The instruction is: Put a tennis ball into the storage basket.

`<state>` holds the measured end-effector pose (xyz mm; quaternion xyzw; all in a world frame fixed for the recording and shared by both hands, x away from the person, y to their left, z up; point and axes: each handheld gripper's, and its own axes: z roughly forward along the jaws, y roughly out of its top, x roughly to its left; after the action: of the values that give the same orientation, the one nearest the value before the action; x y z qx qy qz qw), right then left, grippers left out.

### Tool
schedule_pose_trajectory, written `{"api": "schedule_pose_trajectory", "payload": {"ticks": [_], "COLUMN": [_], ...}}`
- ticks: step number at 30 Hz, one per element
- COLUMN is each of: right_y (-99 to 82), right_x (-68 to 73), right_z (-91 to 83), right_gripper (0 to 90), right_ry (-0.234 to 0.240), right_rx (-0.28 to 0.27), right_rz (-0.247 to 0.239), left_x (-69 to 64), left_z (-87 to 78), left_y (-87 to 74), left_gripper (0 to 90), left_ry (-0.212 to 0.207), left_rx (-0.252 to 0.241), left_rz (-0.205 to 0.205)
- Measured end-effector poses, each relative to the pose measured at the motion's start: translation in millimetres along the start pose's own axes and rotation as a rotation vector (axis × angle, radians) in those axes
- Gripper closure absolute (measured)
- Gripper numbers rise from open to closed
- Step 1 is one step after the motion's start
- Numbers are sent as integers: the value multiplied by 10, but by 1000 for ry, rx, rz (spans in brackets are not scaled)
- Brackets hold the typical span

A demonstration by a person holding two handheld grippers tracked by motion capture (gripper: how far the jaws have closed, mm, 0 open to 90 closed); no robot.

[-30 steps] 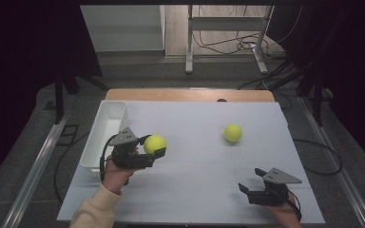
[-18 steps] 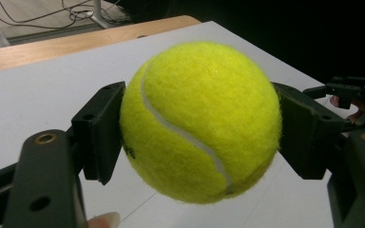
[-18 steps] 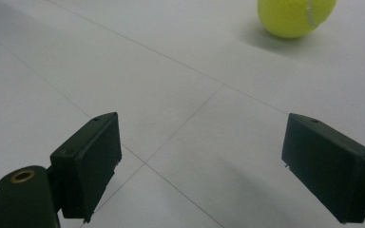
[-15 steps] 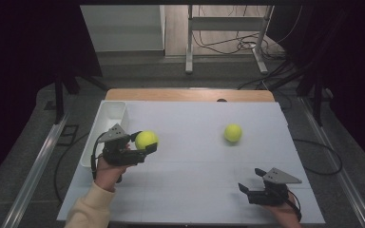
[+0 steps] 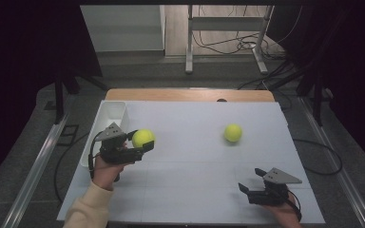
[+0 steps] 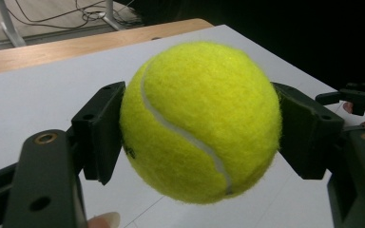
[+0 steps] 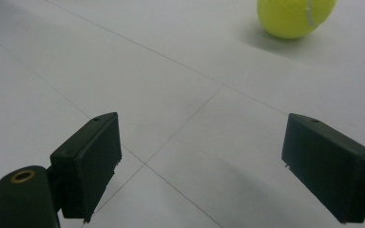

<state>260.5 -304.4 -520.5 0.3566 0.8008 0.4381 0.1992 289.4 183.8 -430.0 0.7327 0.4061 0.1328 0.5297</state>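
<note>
A yellow tennis ball hangs above the left part of the white table, with my left gripper shut on it; both black pads press its sides. A second tennis ball lies on the table at the right centre. Near the front right edge my right gripper rests low over the table, jaws wide apart with nothing between them, pointing toward that ball.
A white bin stands along the table's left edge, just left of my left gripper. The white table top ends in a wooden strip at the far side. Cables and metal stand legs lie on the floor beyond.
My left gripper has carried its ball a little to the left, toward the bin. The right gripper and the second ball have stayed where they were.
</note>
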Motion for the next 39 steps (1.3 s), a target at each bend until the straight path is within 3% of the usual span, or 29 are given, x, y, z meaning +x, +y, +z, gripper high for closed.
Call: {"api": "schedule_pose_trajectory", "payload": {"ticks": [17,29,39], "right_y": [-5,-8,-8], "right_x": [-21,-26,-27], "right_z": [-18,-24,-24], "right_gripper": [136,136,137], "right_ry": [-7,-10,-11], "right_rx": [-6,-9,-10], "right_rz": [13,20,23], "left_x": [149,313,406], "left_z": [-34,-45,-85], "left_y": [130,177,251], "left_gripper": [261,261,262], "left_ry": [54,74,114], "left_rx": [-9,-17,-32], "left_rz": [-15,-65,-76]}}
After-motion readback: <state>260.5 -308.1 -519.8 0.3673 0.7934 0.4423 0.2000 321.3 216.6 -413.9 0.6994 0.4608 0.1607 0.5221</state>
